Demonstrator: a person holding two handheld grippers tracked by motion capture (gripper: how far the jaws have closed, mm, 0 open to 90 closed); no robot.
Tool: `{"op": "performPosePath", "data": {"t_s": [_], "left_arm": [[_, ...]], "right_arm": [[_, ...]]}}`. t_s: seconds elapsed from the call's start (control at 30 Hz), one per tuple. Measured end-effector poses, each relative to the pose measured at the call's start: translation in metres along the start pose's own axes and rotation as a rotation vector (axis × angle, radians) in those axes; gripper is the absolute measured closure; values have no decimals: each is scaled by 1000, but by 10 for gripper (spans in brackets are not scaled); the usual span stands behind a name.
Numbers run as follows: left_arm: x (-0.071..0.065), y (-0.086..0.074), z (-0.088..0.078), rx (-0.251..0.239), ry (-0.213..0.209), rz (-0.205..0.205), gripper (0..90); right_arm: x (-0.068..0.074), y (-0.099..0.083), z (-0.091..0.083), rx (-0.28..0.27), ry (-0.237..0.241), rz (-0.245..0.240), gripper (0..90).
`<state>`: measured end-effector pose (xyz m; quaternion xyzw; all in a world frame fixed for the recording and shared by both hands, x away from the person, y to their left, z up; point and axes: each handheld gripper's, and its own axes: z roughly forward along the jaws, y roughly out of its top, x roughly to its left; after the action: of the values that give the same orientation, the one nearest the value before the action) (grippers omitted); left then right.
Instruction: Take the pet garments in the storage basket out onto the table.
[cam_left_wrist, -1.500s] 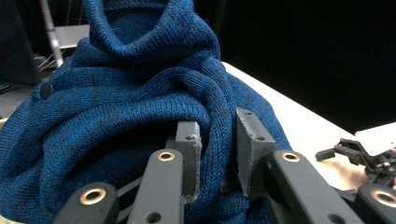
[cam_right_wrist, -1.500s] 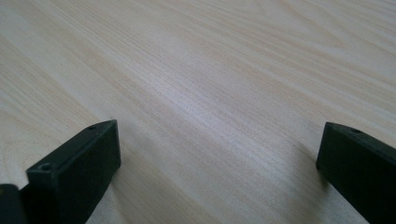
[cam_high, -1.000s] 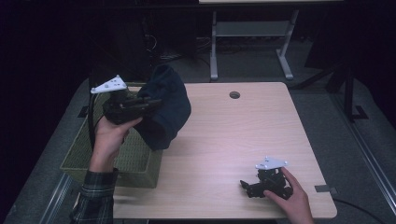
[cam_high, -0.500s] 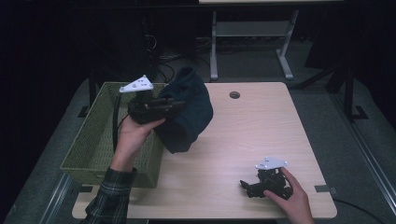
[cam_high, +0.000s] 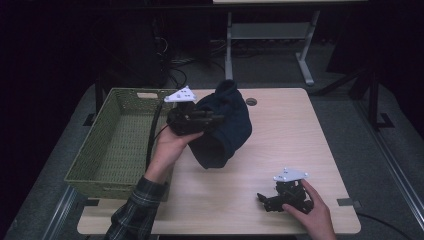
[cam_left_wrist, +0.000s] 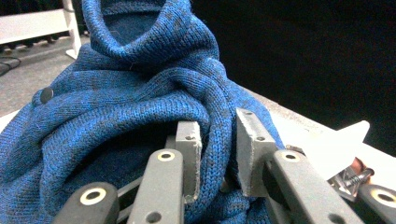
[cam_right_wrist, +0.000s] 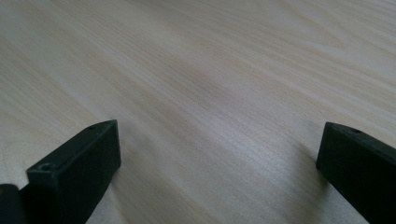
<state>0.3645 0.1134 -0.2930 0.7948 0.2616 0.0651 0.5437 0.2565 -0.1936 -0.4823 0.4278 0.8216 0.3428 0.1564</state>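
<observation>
A dark blue knitted sweater (cam_high: 231, 131) hangs bunched above the wooden table (cam_high: 300, 135), just right of the basket. My left gripper (cam_high: 216, 120) is shut on a fold of it; in the left gripper view the grey pads (cam_left_wrist: 189, 154) pinch the blue knit (cam_left_wrist: 140, 93) between them. My right gripper (cam_high: 262, 199) lies on the table near the front right edge, held by a hand. Its jaws stand wide open over bare wood (cam_right_wrist: 210, 70), with nothing between them.
A green woven basket (cam_high: 82, 165) stands at the table's left side. A round cable hole (cam_high: 251, 101) sits near the table's far edge. A desk frame (cam_high: 270, 35) stands on the floor behind. The right gripper's white plate (cam_left_wrist: 336, 144) shows past the sweater.
My left gripper has carried the sweater to the right, from over the basket's edge to over the table, and slightly lower. The right gripper has stayed put.
</observation>
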Motion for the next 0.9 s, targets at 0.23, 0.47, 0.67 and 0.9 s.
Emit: {"op": "performPosePath", "data": {"t_s": [0.23, 0.47, 0.67, 0.9], "left_arm": [[-9, -12, 36, 58, -11, 14, 726], [-12, -26, 66, 115, -23, 13, 726], [-12, -38, 94, 150, -31, -6, 725], [-7, -57, 128, 222, -35, -28, 724]], "right_arm": [[0, 0, 0, 0, 2, 0, 0], [0, 0, 0, -1, 4, -1, 0], [0, 0, 0, -1, 4, -2, 0], [1, 0, 0, 3, 4, 1, 0]]}}
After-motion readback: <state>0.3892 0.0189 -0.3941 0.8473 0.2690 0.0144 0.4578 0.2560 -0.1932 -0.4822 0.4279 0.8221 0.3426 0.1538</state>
